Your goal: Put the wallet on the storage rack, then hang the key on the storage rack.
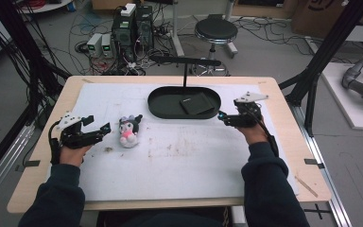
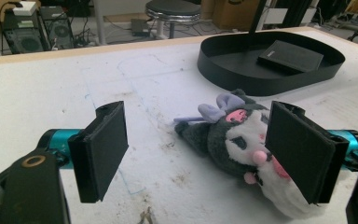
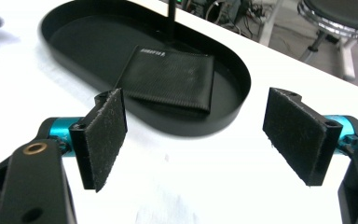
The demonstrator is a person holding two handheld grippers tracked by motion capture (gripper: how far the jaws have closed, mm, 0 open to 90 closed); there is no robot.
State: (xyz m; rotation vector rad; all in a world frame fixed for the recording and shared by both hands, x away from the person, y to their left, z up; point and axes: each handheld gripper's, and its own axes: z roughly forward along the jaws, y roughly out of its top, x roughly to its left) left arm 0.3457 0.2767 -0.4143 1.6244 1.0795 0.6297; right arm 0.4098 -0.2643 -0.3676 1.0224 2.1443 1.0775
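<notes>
**Plush toy lies loose between open tongs and black tray**

High view: a small grey, white and pink plush toy (image 1: 129, 131) is seen lying on the white table mat (image 1: 189, 161), left of centre and near the black oval metal tray (image 1: 160, 109). The left gripper (image 1: 99, 127) is held just to the toy's left, jaws spread, nothing between them. The right gripper (image 1: 223, 116) is held at the tray's right end, well apart from the toy, jaws likewise released and empty. A flat black ribbed wallet (image 1: 196, 103) rests inside the tray.

Left gripper view: the plush toy (image 2: 235, 140) is shown on its side just beyond the jaws, its body partly hidden behind the right-hand pad (image 2: 298, 149), its purple bow pointing toward the far tray (image 2: 223, 70). The pads are not touching it. The toy is judged light, soft and easily squashed, unlikely to slip against the rough pads; the plump middle of the body is judged the best place for a hold, the bow and limbs being too floppy.

Right gripper view: the jaws are seen wide apart over bare mat, with the tray (image 3: 223, 119) and the wallet (image 3: 172, 79) lying just beyond them on the far side.
</notes>
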